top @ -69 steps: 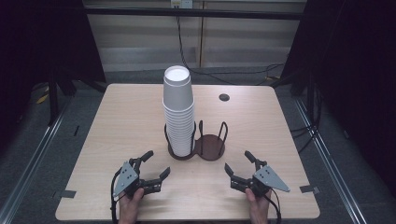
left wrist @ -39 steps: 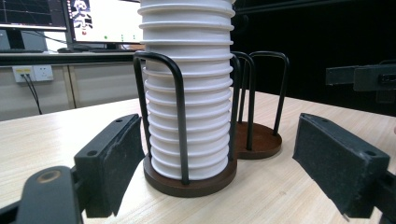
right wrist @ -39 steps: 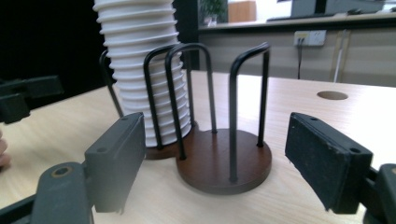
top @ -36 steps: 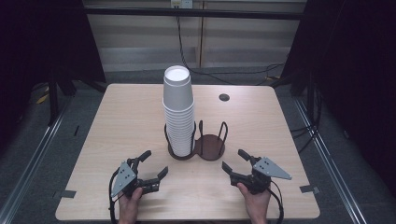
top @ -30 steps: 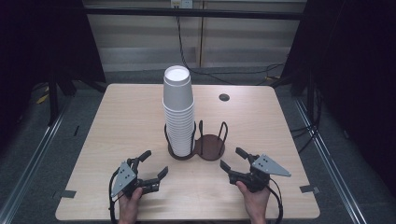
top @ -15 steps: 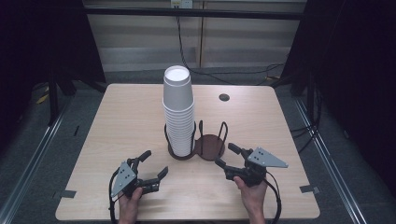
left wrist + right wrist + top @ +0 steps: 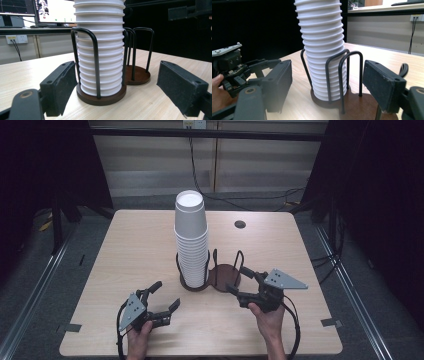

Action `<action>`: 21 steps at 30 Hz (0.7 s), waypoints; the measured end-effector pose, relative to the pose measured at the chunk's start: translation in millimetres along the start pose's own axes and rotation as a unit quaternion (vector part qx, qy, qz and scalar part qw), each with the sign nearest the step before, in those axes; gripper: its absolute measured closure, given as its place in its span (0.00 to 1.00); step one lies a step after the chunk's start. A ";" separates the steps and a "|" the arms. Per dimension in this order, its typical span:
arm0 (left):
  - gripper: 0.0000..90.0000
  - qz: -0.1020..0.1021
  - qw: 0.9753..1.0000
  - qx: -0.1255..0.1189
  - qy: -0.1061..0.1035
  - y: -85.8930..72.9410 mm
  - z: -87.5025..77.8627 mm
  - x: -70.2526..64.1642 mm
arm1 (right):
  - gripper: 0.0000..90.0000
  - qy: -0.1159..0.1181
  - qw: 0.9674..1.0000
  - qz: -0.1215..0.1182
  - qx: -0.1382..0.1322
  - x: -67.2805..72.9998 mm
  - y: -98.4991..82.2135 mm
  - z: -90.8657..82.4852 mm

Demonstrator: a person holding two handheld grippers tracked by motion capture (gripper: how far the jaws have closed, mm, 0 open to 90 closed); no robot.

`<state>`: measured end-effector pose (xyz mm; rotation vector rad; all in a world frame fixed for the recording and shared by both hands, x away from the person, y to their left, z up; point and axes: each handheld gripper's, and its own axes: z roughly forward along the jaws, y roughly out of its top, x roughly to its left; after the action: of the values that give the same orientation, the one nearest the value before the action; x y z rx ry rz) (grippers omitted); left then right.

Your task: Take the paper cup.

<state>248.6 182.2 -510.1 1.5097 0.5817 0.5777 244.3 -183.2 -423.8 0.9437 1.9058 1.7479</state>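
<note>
Both jaws of the left hand-held gripper stand wide apart with nothing between them, low over the wooden surface near its front edge. Farther in, a tall stack of white foam cups stands upright in one ring of the black wire cup holder. Beside the holder's bare second ring, the right hand-held gripper likewise gapes, holding nothing.
</note>
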 end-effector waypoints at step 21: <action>0.17 -0.001 1.000 -0.001 -0.001 0.0 0.1 -0.1 | 0.26 0.051 0.998 -0.020 0.017 0.1 41.5 23.5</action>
<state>248.7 182.0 -510.1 1.5082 0.5814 0.5751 269.2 -166.3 -386.7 0.8374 2.0084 1.7774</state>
